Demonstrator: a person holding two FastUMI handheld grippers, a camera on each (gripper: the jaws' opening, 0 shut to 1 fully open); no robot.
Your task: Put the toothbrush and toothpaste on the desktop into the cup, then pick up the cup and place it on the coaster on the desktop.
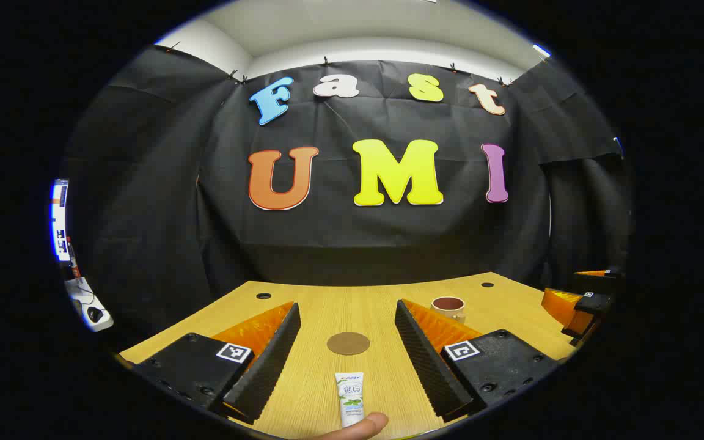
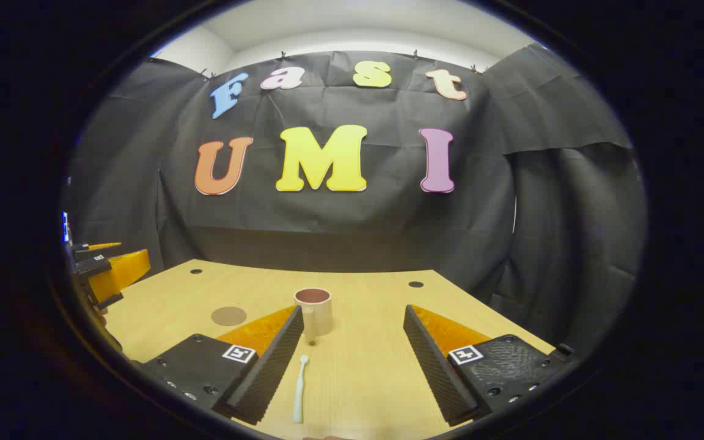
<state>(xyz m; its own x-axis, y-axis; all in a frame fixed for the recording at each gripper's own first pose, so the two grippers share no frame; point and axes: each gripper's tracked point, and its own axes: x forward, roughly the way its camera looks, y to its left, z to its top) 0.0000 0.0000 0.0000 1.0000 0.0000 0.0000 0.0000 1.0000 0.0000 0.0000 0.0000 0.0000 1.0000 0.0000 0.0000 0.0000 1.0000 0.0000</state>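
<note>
1. My left gripper (image 1: 348, 348) fingers stand spread, framing the white toothpaste tube (image 1: 350, 398) at bottom centre, ready for pickup.
2. My right gripper (image 2: 352, 354) fingers stand spread; the white plastic toothbrush (image 2: 299, 389) lies lower centre on the wooden worktop (image 2: 364, 379), just before the beige cylindrical cup (image 2: 314, 311).
3. The round brown coaster (image 1: 348, 343) sits unoccupied at centre.

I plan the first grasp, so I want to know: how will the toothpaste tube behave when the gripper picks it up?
The toothpaste lies flat on the desk, so it probably will not roll. It looks like a soft tube, so it may squash or bend between the fingers of the open left gripper. Its smooth surface could be a little slippery. It seems small and likely light.
</note>
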